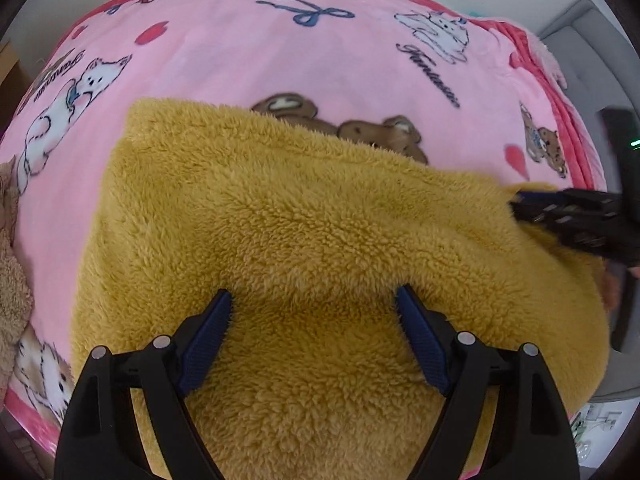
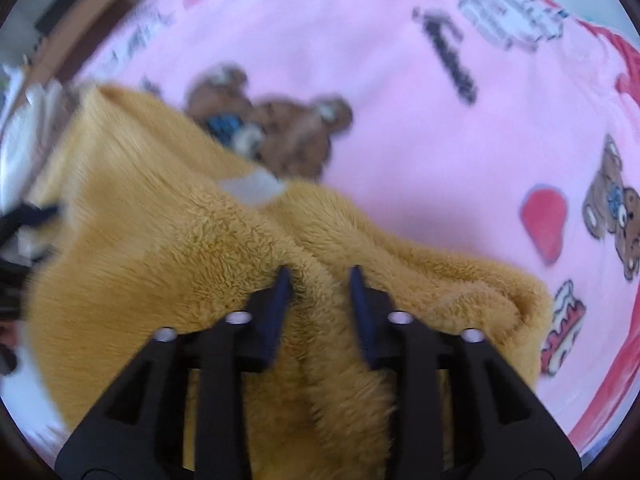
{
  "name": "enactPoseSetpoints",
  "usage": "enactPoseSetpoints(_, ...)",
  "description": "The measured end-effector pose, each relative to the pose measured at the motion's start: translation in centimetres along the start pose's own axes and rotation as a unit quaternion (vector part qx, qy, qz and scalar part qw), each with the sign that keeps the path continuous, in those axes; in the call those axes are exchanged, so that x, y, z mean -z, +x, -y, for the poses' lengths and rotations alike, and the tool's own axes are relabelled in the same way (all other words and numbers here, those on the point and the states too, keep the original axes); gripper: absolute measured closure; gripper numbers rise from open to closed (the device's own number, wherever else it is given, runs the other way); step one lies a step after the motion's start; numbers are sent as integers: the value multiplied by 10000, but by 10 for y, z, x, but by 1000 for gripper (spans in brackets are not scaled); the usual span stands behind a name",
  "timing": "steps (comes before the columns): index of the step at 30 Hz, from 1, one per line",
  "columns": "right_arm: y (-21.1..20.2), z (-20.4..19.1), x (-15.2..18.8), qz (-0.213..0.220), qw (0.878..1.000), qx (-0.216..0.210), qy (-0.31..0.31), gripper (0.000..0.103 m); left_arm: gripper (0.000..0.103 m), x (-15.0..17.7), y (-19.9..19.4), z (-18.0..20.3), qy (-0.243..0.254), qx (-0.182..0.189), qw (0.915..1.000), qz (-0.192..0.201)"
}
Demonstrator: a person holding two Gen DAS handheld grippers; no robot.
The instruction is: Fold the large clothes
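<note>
A mustard-yellow fleece garment (image 1: 304,240) lies bunched on a pink cartoon-print blanket (image 1: 280,52). My left gripper (image 1: 314,300) is open, its blue pads pressed down on the near part of the fleece with fabric bulging between them. My right gripper (image 2: 320,276) has its jaws closed to a narrow gap on a raised ridge of the same fleece (image 2: 240,248); it also shows at the right edge of the left wrist view (image 1: 576,216). A pale label (image 2: 252,188) shows on the fleece. The right wrist view is blurred.
The blanket (image 2: 400,100) covers a bed with a red border (image 1: 560,120). A beige plush item (image 1: 12,272) lies at the left edge. A grey headboard or sofa (image 1: 580,40) stands to the right. Wooden furniture (image 2: 80,20) is at the far left.
</note>
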State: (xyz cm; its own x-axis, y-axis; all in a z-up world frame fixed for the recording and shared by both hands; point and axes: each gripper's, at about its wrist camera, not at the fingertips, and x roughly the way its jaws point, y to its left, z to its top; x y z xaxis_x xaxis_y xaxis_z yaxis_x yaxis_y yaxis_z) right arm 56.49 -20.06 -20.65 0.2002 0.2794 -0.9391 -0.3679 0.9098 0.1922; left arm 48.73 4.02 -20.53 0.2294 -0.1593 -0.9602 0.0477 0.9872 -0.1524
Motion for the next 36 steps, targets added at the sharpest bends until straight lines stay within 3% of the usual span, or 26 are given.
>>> enactPoseSetpoints(1,-20,-7,2,346,9994,-30,24,45,21,1,1,-2,11,24,10000,3)
enactPoseSetpoints(3,-60,-21,14,1115,9937,41,28,31,21,2,-2,-2,-11,65,10000,50)
enactPoseSetpoints(5,-92,-45,38,1923,9812,19,-161,28,21,4,0,-4,-29,72,10000,59)
enactPoseSetpoints(7,-101,-63,57,2274,9726,52,-492,31,21,4,0,-3,-27,45,10000,71)
enactPoseSetpoints(8,-96,-78,70,2291,9701,131,-793,33,20,4,0,-1,0,13,10000,83)
enactPoseSetpoints(10,-79,-95,87,1970,9716,375,-1257,51,19,5,1,1,51,-39,9999,121)
enactPoseSetpoints(11,-69,-100,91,1808,9728,503,-1361,55,18,5,2,1,83,-59,9998,152)
enactPoseSetpoints(12,-55,-100,97,1617,9737,807,-1390,64,17,7,4,0,101,-66,9998,179)
enactPoseSetpoints(13,-48,-95,103,1553,9746,971,-1287,65,15,8,5,-1,93,-38,9998,174)
enactPoseSetpoints(15,-44,-76,109,1688,9791,900,-697,61,14,12,12,-2,144,29,9999,85)
enactPoseSetpoints(18,-38,-57,117,1760,9692,1682,-377,59,13,21,16,-5,232,96,9994,217)
enactPoseSetpoints(20,-29,-34,122,1627,9577,2372,6,63,13,27,22,-8,207,41,9995,226)
enactPoseSetpoints(22,-20,-4,126,1464,9674,1976,602,66,12,30,27,-10,151,153,9994,262)
enactPoseSetpoints(23,-17,3,128,1522,9661,1960,713,66,12,31,30,-9,154,142,9993,302)
enactPoseSetpoints(26,1,3,130,1567,9618,2213,365,66,10,31,42,-1,259,-80,9990,343)
enactPoseSetpoints(29,11,29,129,1548,9687,1705,925,66,7,28,54,-7,140,71,9995,273)
enactPoseSetpoints(36,26,40,126,1476,9700,1436,1292,66,5,24,71,-7,120,-46,9996,248)
